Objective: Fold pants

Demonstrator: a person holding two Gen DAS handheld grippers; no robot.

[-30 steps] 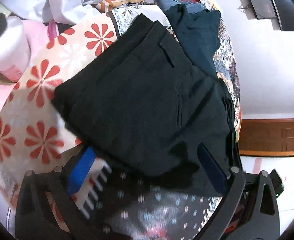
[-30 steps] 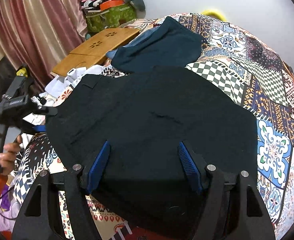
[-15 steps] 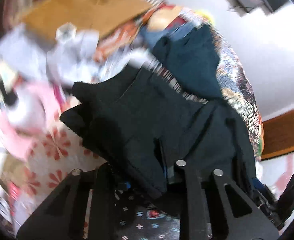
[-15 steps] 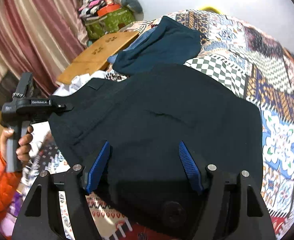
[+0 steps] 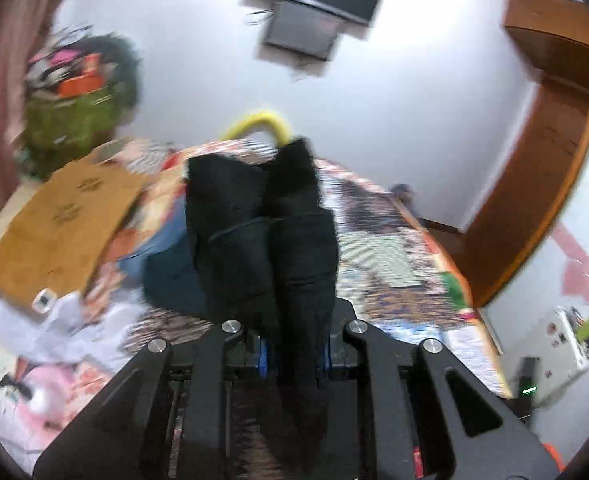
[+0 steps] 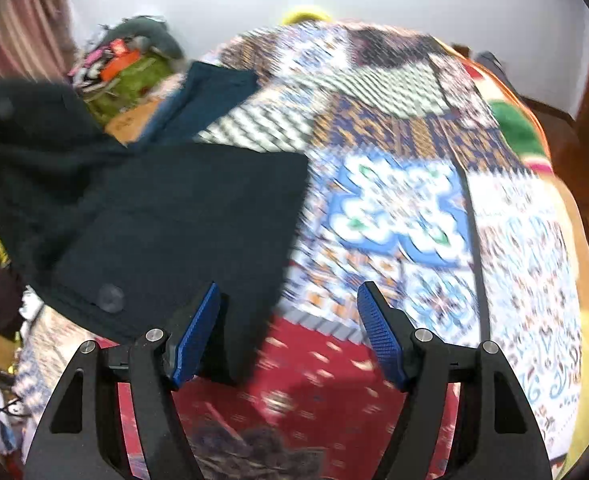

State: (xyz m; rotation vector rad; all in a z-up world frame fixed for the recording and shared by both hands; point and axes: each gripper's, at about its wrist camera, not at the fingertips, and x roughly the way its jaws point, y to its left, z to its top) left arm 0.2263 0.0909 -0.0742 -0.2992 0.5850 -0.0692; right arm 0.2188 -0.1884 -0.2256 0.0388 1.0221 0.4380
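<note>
A patchwork bedspread (image 6: 394,200) covers the bed, with a dark teal garment (image 6: 210,96) lying near its far edge. Beside the bed sit a wooden lap tray (image 5: 62,232) and a green bag (image 5: 70,120) heaped with clutter; a dark screen (image 5: 314,4) hangs on the white wall

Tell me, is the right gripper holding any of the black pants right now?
No, the right gripper has its jaws spread wide with only the patterned bedspread showing between them, beside the black pants.

I can't read any writing, label, brand or number from either wrist camera here. Both views are smeared by motion blur. Whatever print there may be is too blurred to tell.
</note>
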